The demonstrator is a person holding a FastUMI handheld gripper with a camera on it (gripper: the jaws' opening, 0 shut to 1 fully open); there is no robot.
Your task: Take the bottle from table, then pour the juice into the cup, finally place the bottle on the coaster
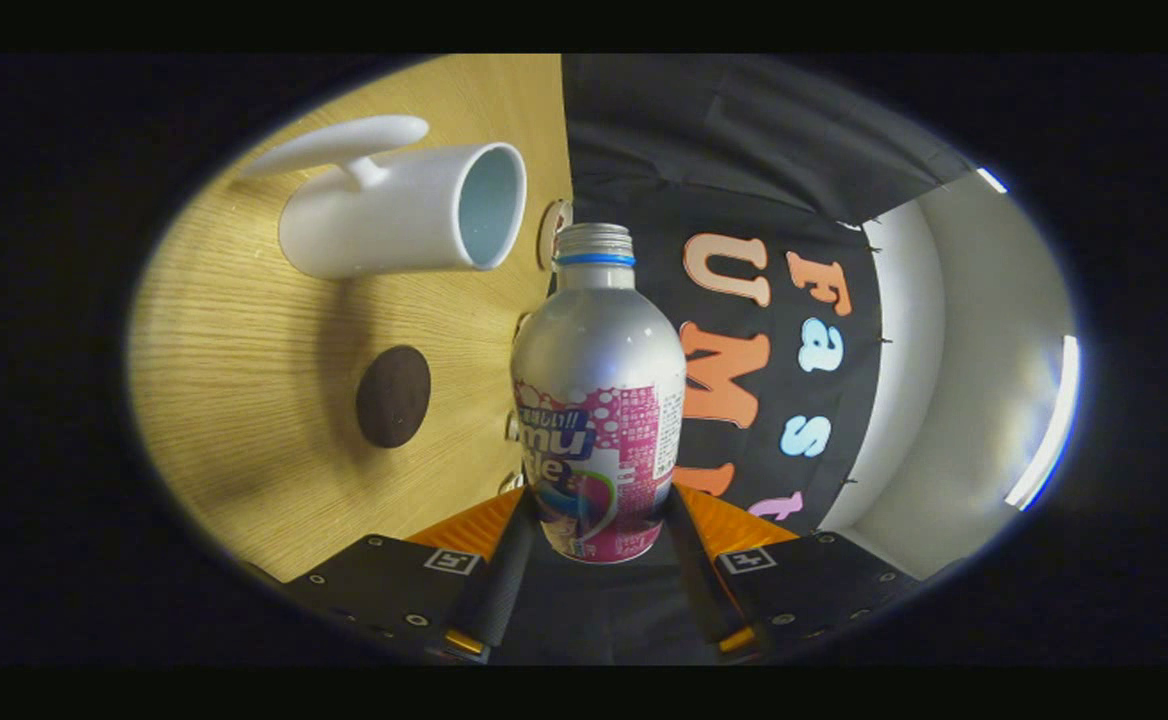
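Gripper point(599, 560) clamped on the bottle point(599, 400), both fingers pressing its lower body. View was rolled, so bottle seemed tipped sideways, uncapped mouth pointing past the cup point(404, 215) rim. Cup stood on the wooden table point(244, 400), looked empty inside; no juice visible. Dark coaster point(394, 396) lay near it, bare. Best to bring mouth over the opening, then tilt slowly.

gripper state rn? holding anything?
Gripper: shut on the bottle, one finger on each side of its lower body; the bottle is tilted toward the white cup.
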